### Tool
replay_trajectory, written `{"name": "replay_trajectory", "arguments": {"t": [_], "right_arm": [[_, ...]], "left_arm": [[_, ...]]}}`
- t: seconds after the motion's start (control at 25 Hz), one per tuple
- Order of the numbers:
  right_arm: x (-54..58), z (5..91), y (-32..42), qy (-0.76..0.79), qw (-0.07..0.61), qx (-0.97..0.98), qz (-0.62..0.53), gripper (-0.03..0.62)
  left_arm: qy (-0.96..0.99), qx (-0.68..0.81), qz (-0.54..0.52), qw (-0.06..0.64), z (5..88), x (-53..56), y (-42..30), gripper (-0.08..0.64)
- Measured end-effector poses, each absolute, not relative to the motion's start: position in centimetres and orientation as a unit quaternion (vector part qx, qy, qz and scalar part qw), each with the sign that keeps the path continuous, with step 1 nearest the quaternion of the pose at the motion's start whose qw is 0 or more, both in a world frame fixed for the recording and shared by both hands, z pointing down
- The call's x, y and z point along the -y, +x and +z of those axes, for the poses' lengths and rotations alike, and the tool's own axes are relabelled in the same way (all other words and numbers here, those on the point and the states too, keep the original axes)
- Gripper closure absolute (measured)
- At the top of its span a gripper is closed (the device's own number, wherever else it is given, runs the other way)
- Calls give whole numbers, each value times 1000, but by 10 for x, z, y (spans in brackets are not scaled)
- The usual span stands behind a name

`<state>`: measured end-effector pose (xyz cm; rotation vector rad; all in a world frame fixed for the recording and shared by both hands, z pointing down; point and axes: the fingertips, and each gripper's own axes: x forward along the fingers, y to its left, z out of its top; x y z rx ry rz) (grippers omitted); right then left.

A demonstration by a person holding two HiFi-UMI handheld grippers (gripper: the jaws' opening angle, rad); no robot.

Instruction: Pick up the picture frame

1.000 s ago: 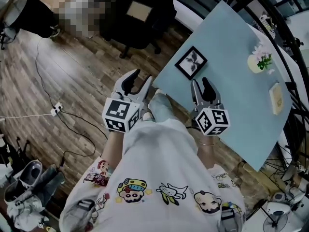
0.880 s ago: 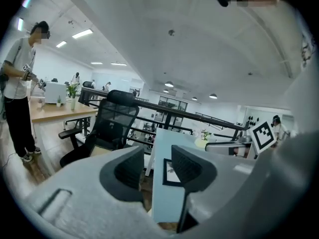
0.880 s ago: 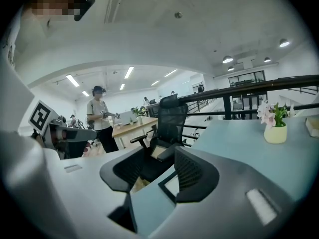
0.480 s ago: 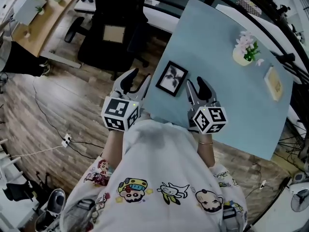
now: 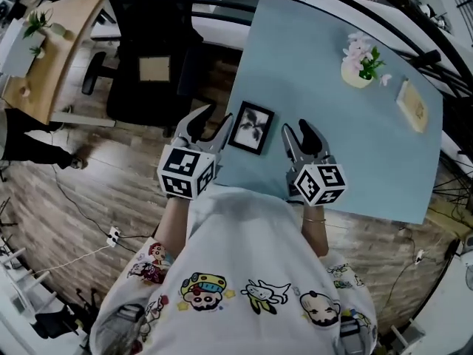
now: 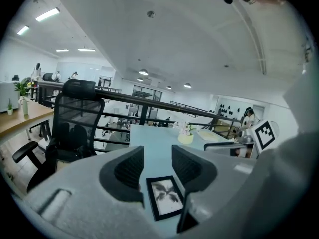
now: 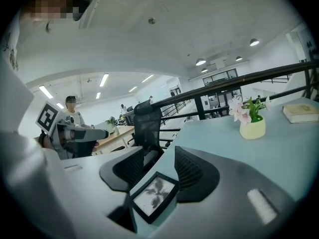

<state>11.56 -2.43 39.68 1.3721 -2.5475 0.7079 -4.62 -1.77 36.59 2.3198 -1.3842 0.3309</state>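
A small black picture frame (image 5: 251, 128) with a leaf print lies flat near the front left corner of the pale blue table (image 5: 332, 124). My left gripper (image 5: 210, 119) hangs open just left of it, at the table's edge. My right gripper (image 5: 297, 133) is open just right of the frame, above the tabletop. In the left gripper view the picture frame (image 6: 165, 196) lies below and between the jaws. The right gripper view has the picture frame (image 7: 154, 193) low between its open jaws too. Neither gripper touches it.
A yellow pot of pink flowers (image 5: 359, 63) and a thin book (image 5: 414, 106) sit at the table's far right. A black office chair (image 5: 151, 58) stands left of the table on the wood floor. A black railing (image 5: 414, 21) runs behind the table.
The view has swung, so the table and frame now sit more squarely ahead. Both grippers have closed in on the frame's two sides and remain open.
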Motion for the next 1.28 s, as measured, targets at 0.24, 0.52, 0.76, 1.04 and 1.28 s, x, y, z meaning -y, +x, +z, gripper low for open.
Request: {"name": "replay_trajectory", "arguments": {"t": [0.24,0.52,0.76,1.04,1.28], "right_arm": [[19,400,119,505,74,824,248,407],[14,411,115,530,76,802,266,407],[13,425,112,535,85,792,282,407],[16,445,104,529,92,787,305,408],[16,470,95,517,107,785,325,410]], "left_arm": [[860,441,135,218,377,30,-34,390],[875,398,152,229,392,40,-27,390],[876,377,166,250,412,41,-23,390],[872,360,193,269,439,43,-18,390],[864,354,217,285,468,38,-16,390]]}}
